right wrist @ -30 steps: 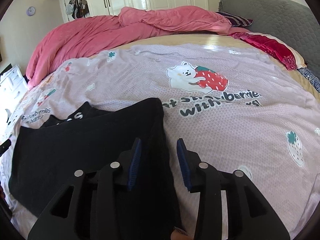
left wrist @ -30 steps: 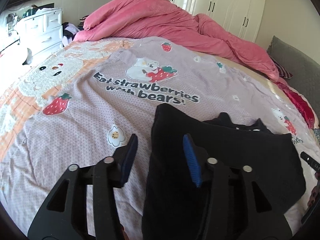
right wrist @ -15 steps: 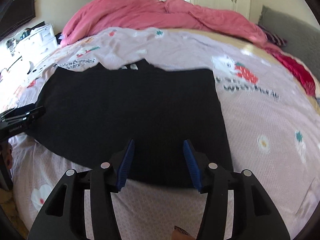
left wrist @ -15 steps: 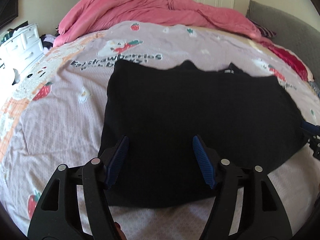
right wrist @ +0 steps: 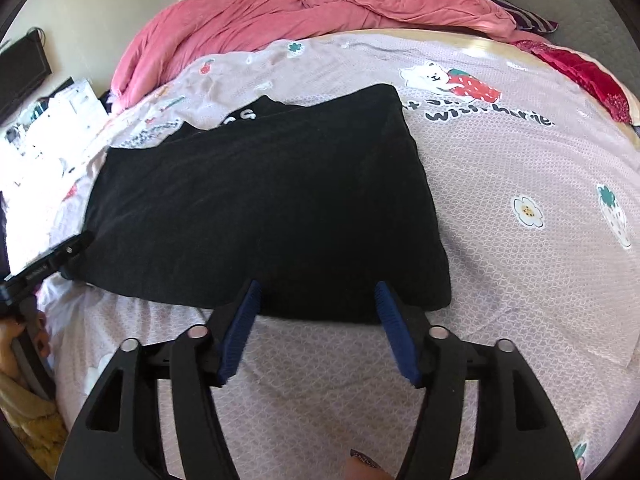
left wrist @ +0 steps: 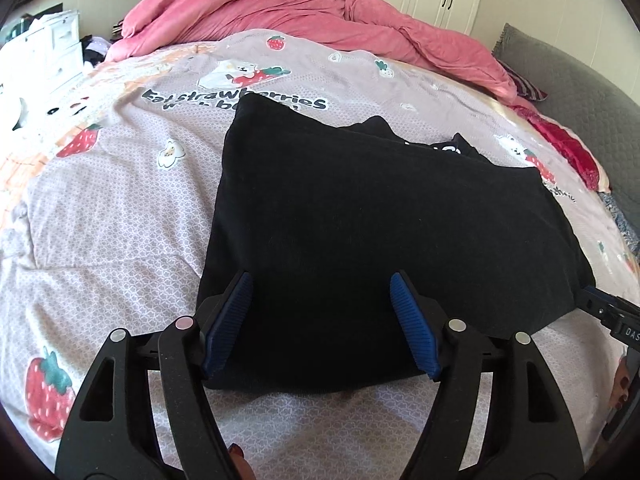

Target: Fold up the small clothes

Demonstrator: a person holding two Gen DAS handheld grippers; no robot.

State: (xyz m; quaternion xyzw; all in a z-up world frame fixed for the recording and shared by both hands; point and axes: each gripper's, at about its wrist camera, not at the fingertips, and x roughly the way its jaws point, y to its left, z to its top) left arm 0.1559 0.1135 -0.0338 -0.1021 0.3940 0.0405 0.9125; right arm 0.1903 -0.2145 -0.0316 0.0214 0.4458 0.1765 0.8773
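black garment (left wrist: 360, 224) lies flat, folded over, mid bed, on strawberry sheet (left wrist: 120, 208). left gripper (left wrist: 320, 320) wide open, holds nothing, hangs over near left edge of cloth. right gripper (right wrist: 318, 328) wide open too, empty, at near right edge. both set at near corners, likely ready to pinch for next fold. pink duvet (left wrist: 304, 12) bunched far back, out of way.

- Left wrist cam sits behind the left gripper (left wrist: 320, 320), low and close over the black garment (left wrist: 360, 220), facing up the bed toward the pink duvet (left wrist: 304, 12).
- Right wrist cam does likewise behind the right gripper (right wrist: 318, 320) (slightly further back).
- Both share garment, bedsheet (right wrist: 520, 200), duvet.
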